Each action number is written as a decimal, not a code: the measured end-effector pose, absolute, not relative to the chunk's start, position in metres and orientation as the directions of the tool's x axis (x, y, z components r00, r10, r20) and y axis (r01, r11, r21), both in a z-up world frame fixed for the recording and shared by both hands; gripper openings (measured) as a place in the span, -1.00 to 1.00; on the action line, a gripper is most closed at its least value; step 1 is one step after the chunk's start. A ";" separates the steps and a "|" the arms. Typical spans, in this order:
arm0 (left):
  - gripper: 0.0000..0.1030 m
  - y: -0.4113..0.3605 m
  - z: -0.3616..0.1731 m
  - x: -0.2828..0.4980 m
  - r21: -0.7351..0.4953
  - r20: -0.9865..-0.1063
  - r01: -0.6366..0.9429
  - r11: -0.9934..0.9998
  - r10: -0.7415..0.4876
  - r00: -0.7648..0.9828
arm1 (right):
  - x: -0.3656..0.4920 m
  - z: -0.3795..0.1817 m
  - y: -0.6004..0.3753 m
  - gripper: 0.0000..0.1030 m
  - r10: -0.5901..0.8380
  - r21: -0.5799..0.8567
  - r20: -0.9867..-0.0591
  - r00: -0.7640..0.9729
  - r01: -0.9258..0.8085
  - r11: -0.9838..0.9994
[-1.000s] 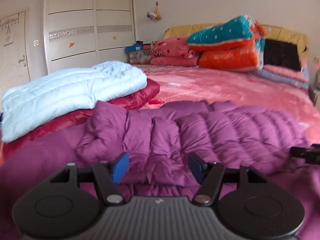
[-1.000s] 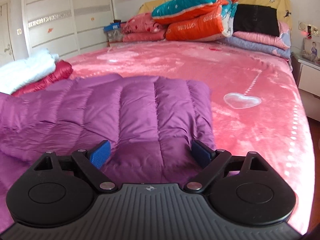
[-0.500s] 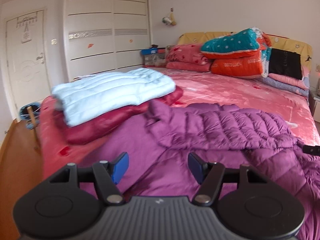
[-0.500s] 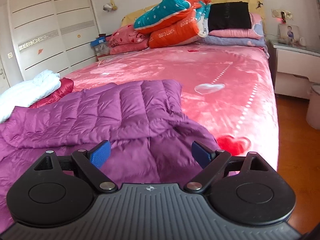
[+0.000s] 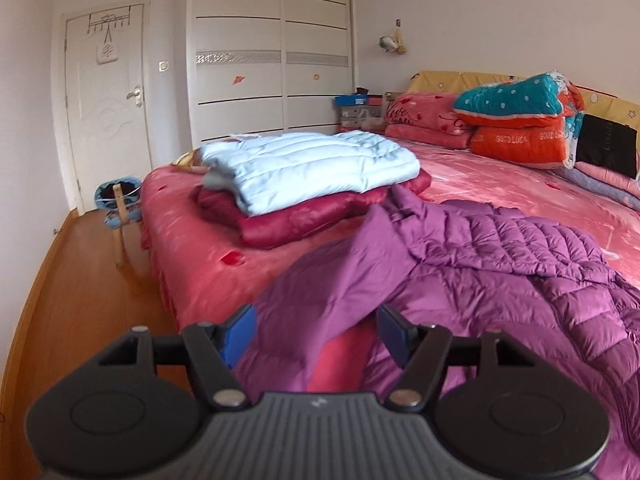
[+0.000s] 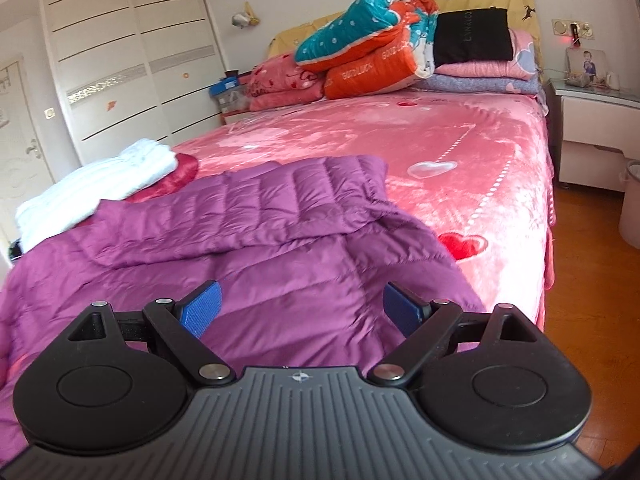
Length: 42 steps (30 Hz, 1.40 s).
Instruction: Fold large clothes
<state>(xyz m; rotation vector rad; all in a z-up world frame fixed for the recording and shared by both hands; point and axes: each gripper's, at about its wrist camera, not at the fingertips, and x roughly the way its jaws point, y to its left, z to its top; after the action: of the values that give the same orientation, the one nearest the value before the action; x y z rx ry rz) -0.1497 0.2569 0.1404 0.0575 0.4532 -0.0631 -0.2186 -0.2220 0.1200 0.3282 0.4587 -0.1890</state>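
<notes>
Bed (image 6: 500, 168): 1 purple down jacket (image 6: 280, 240) spread out; 2 folded jackets stacked, 1 pale blue (image 5: 320, 168) on 1 dark red (image 5: 304, 216); 2 grippers, left (image 5: 316, 336) & right (image 6: 302, 310).

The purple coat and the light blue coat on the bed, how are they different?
The purple coat lies spread out, only partly folded, with one edge hanging over the side of the bed; the light blue coat is folded into a neat bundle. The purple coat rests straight on the bed cover; the light blue coat sits on top of a folded dark red coat. Both are puffy and quilted.
</notes>
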 end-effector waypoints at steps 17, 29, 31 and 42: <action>0.32 0.269 0.092 -0.139 0.121 -0.580 0.128 0.984 -0.034 0.814 | -0.237 0.120 -0.189 1.00 -0.080 0.227 -0.499 0.863 0.219 0.949; -0.22 0.278 0.058 -0.084 0.148 -0.686 -0.014 0.989 0.113 0.719 | -0.231 0.113 -0.176 1.00 -0.060 0.104 -0.507 0.860 0.131 0.986; -0.59 0.279 0.062 -0.083 0.145 -0.691 -0.009 0.989 0.108 0.715 | -0.230 0.112 -0.175 1.00 -0.056 0.093 -0.508 0.859 0.120 0.988; -0.89 0.303 0.140 -0.088 -0.061 -0.681 0.069 0.996 -0.092 0.726 | -0.222 0.110 -0.180 1.00 -0.017 0.143 -0.494 0.870 0.100 0.985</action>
<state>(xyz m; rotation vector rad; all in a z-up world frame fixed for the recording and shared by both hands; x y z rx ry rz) -0.0885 0.3029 0.1398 -0.0320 0.7524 -0.0890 -0.2224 -0.1805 0.1099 0.1668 0.5134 -0.0613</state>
